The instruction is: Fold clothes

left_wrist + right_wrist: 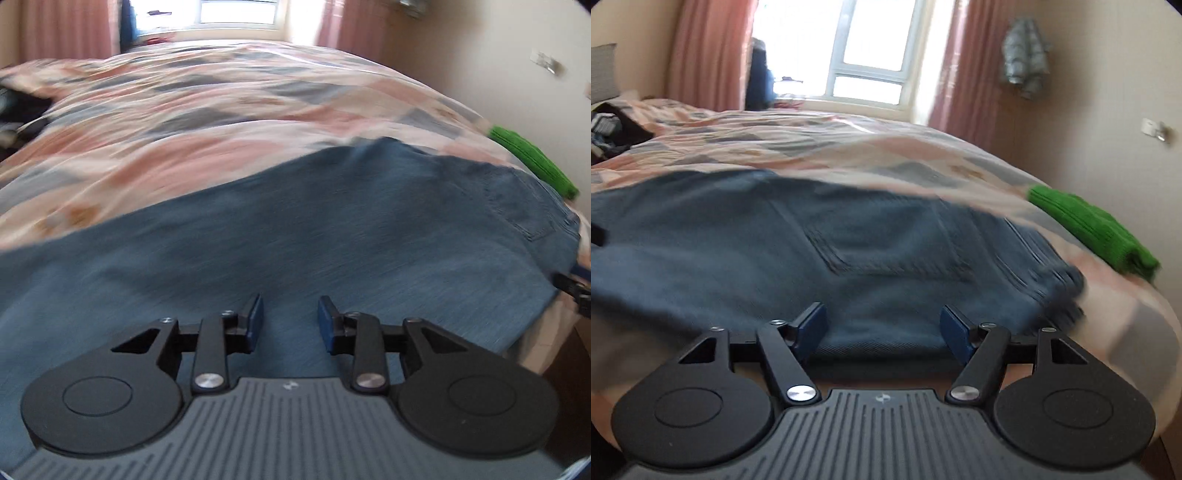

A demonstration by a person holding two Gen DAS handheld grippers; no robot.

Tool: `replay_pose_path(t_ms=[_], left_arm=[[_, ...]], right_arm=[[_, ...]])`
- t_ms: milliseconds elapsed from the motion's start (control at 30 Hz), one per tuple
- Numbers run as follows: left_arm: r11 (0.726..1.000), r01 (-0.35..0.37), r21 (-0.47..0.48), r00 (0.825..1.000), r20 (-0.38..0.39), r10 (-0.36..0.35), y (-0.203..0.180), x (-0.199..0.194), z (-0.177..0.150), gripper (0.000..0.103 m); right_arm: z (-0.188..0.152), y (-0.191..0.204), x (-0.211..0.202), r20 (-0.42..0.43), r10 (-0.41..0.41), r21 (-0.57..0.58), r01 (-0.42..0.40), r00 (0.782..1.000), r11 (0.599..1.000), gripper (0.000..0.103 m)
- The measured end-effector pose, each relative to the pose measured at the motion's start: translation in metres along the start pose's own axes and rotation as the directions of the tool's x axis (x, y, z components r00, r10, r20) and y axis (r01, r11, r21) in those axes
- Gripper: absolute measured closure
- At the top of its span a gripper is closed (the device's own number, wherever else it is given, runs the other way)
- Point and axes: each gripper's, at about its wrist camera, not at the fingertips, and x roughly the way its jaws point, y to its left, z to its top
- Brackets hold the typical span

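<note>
Blue jeans (332, 229) lie spread flat across the near part of a bed. In the right wrist view the jeans (868, 240) show a back pocket and the waistband toward the right. My left gripper (290, 321) hovers open just over the denim, nothing between its blue pads. My right gripper (882, 328) is open wider at the jeans' near edge, with the fabric edge lying between its fingers but not clamped. The other gripper's black tip (576, 291) peeks in at the right edge of the left wrist view. Both views are motion-blurred.
The bed has a pink, white and blue patchwork quilt (221, 110). A folded green knit garment (1097, 229) lies at the bed's right edge. Dark clutter (609, 133) sits on the far left of the bed. A window (868, 55) with pink curtains stands behind.
</note>
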Motion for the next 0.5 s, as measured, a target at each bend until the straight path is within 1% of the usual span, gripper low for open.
replay_pose_path(t_ms=[67,100,133,200,267,333,367,400,500], left_arm=[[0.995,-0.076,-0.068,0.997,0.002,0.076,0.022,-0.02,-0.009,0.074],[0.99,-0.106,-0.091,0.994,0.006,0.107,0.029,-0.032,-0.013,0.074],[0.985,-0.131,-0.109,0.991,0.016,0.134,0.034,-0.044,-0.017,0.069],[0.978,-0.17,-0.124,0.985,0.022,0.174,0.038,-0.061,-0.025,0.063],[0.972,-0.195,-0.129,0.979,0.029,0.201,0.039,-0.074,-0.032,0.063],[0.966,-0.221,-0.133,0.973,0.028,0.227,0.041,-0.084,-0.037,0.057],[0.962,-0.235,-0.136,0.97,0.024,0.241,0.043,-0.085,-0.04,0.055],[0.957,-0.254,-0.139,0.966,0.016,0.259,0.045,-0.083,-0.043,0.05],[0.943,-0.304,-0.133,0.953,-0.031,0.303,0.05,-0.077,-0.055,0.048]], right_arm=[[-0.001,-0.013,-0.014,-0.002,0.006,0.091,-0.006,1.0,0.996,0.025],[-0.002,-0.019,-0.021,-0.003,0.01,0.137,-0.009,1.0,0.991,0.026],[-0.003,-0.025,-0.028,-0.003,0.013,0.182,-0.012,1.0,0.983,0.03],[-0.004,-0.038,-0.041,-0.004,0.02,0.271,-0.018,1.0,0.963,0.03],[-0.005,-0.05,-0.055,-0.003,0.027,0.355,-0.024,1.0,0.935,0.03],[0.006,-0.027,-0.059,0.036,0.053,0.298,-0.061,0.998,0.953,0.029],[0.012,-0.015,-0.059,0.05,0.071,0.263,-0.082,0.996,0.961,0.029],[0.017,-0.002,-0.056,0.059,0.087,0.227,-0.098,0.994,0.969,0.029],[0.028,0.028,-0.04,0.065,0.112,0.134,-0.12,0.992,0.984,0.022]])
